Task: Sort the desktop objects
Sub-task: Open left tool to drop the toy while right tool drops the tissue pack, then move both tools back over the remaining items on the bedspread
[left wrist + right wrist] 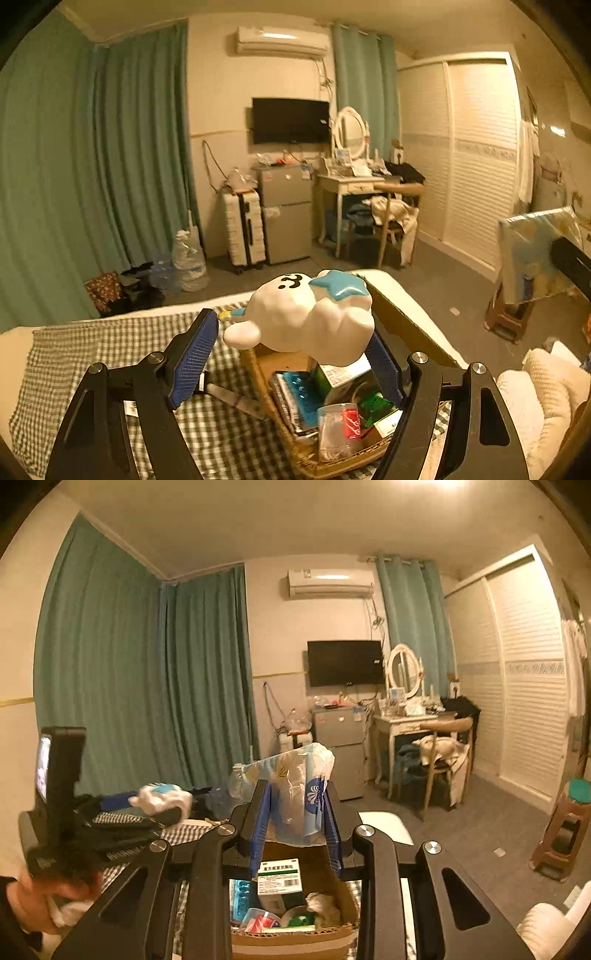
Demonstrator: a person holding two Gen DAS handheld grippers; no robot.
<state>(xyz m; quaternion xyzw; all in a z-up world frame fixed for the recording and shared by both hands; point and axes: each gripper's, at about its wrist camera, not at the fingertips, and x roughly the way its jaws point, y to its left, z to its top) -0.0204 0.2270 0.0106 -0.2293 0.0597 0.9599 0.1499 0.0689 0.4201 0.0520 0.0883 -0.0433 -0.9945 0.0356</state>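
The left gripper [295, 354] has its jaws wide apart around a white bear figurine [303, 317] with a blue star on it. The right blue pad sits against the figurine's underside, while a gap shows between the left pad and its ear, so I cannot tell whether it is truly clamped. The figurine hangs over a cardboard box [332, 458] on a checked cloth [110, 350]. Only this view shows the box's near contents clearly: a clear cup with a red label [340, 428], a green packet [376, 404] and a blue blister pack [301, 391]. A thin pen-like stick [236, 400] lies on the cloth just beside the box.

The right gripper [297, 805] has its jaws close together, clamped on a crinkled plastic pack printed blue and white [295, 794], held upright above the same box. Only this view shows a white medicine carton with green print [279, 877] inside the box, and a hand [48, 897] gripping the left tool's black handle. The figurine appears there too, blurred, at the left. The plastic pack shows at the far right edge of the left view, above the floor.
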